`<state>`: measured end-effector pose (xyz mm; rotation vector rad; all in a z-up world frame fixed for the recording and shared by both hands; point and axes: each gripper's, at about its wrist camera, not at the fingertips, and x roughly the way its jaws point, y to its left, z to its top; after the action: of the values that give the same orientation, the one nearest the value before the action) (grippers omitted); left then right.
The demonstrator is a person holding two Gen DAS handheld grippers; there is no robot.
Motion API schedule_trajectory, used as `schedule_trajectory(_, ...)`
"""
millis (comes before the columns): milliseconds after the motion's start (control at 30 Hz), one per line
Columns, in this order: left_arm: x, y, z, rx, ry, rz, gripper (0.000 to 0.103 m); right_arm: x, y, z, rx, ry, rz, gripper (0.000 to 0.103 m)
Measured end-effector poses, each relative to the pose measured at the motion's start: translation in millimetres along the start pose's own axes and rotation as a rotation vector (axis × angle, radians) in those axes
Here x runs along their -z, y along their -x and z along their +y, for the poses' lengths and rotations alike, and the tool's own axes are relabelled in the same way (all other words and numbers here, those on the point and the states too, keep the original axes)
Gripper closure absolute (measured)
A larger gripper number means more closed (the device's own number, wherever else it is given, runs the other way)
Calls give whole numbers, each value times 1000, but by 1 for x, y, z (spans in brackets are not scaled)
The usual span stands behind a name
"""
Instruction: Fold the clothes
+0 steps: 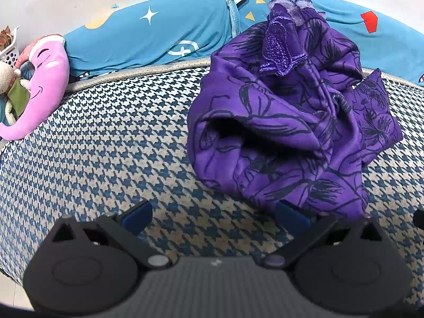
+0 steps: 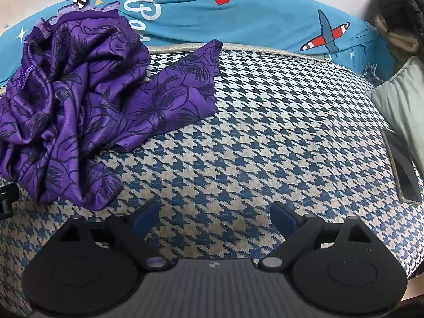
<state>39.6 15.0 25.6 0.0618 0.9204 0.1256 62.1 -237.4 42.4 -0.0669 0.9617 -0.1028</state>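
Observation:
A crumpled purple garment (image 1: 291, 122) with a dark flower print and a lace trim lies in a heap on the blue-and-white houndstooth surface (image 1: 119, 137). In the right wrist view the same garment (image 2: 79, 100) fills the left side, one flat flap reaching toward the back. My left gripper (image 1: 214, 218) is open just in front of the heap's near edge, its right blue fingertip (image 1: 291, 218) close beside the cloth. My right gripper (image 2: 214, 217) is open over bare houndstooth surface (image 2: 251, 137), to the right of the garment, with nothing between its fingers.
A blue printed quilt (image 1: 159, 34) runs along the back by the wall. A pink plush toy (image 1: 45, 84) and a white basket (image 1: 10, 47) sit far left. At the right lie a grey cushion (image 2: 402, 98), a dark phone (image 2: 402, 169) and a dark plush (image 2: 397, 13).

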Motion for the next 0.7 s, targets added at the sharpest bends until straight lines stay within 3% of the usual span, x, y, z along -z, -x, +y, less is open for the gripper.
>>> schedule_trajectory(367,-1,1,2,3,14,-3,0,0,4,4,-82,-8,-11,11)
schedule_trajectory(700,-2,4,3,-4,32,-12,0,0,5,21,-92,26,-17,11)
